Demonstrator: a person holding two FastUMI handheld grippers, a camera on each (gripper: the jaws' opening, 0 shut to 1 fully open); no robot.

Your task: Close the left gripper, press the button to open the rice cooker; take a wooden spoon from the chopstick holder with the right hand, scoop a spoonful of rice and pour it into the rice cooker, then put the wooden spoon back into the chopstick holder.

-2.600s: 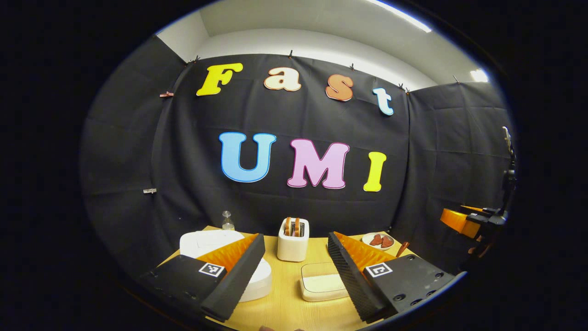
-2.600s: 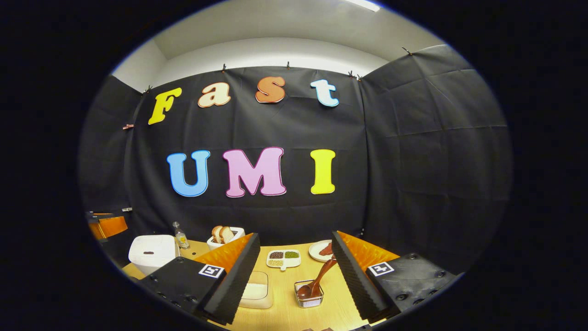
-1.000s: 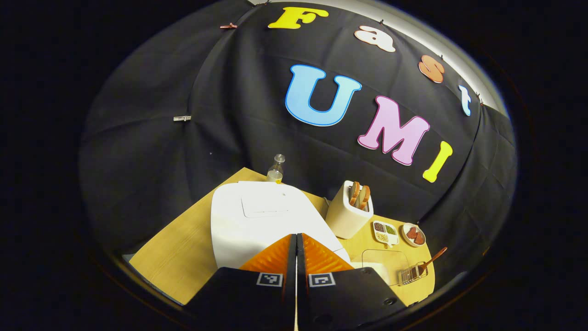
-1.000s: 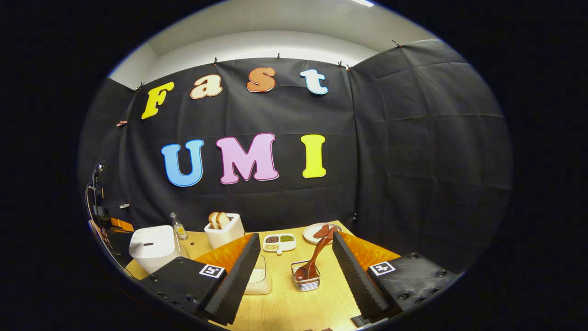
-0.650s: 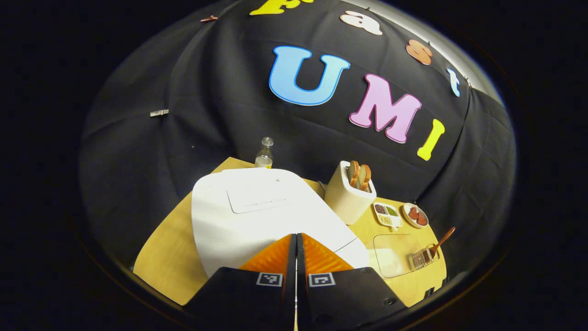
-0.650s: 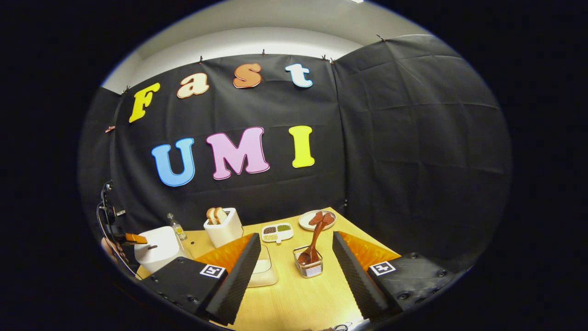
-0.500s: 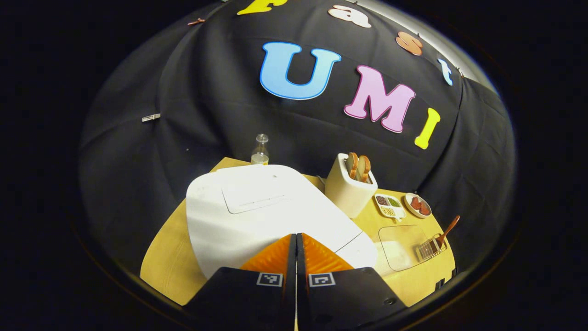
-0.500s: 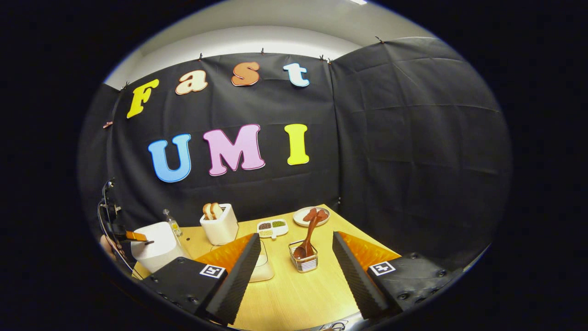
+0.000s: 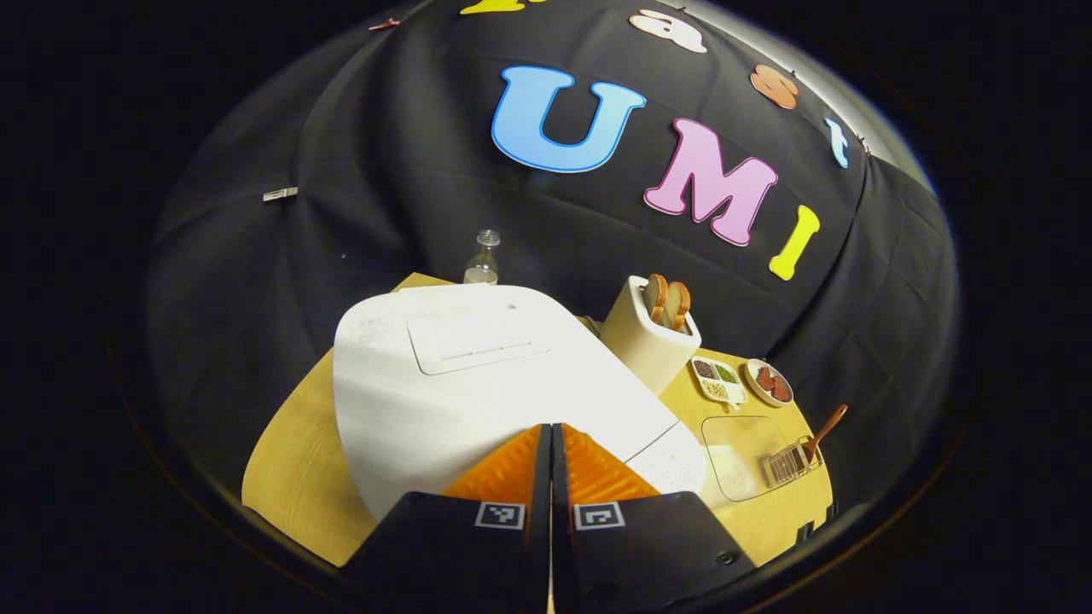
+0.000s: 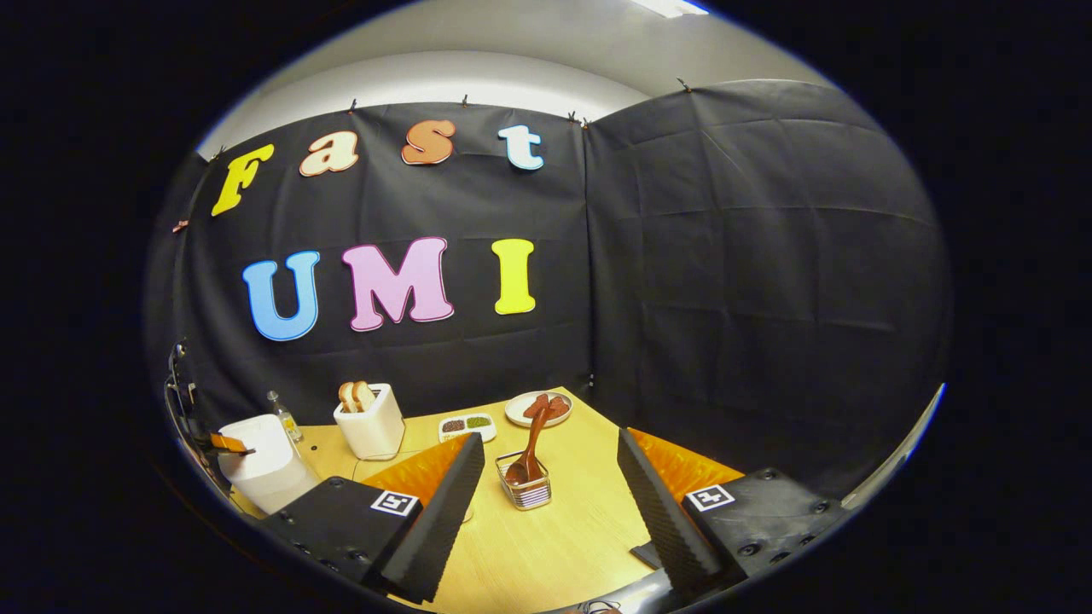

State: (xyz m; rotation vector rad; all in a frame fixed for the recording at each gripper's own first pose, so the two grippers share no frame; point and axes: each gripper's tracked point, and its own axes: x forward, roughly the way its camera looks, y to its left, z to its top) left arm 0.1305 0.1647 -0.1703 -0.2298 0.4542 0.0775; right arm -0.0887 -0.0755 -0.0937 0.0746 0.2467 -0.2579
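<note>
Left tongs point(image 9: 550, 439) now closer over rice cooker point(image 9: 478, 375), lid lettering unreadable

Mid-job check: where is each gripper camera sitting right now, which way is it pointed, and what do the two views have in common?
Left gripper view: rides the left gripper, fingers together, looking down over the closed rice cooker.
Right gripper view: rides the right gripper, fingers spread, looking across the table at the wooden spoon in the chopstick holder; the left gripper shows at the cooker's front.
Shared: rice cooker, toaster, spoon, holder.
</note>
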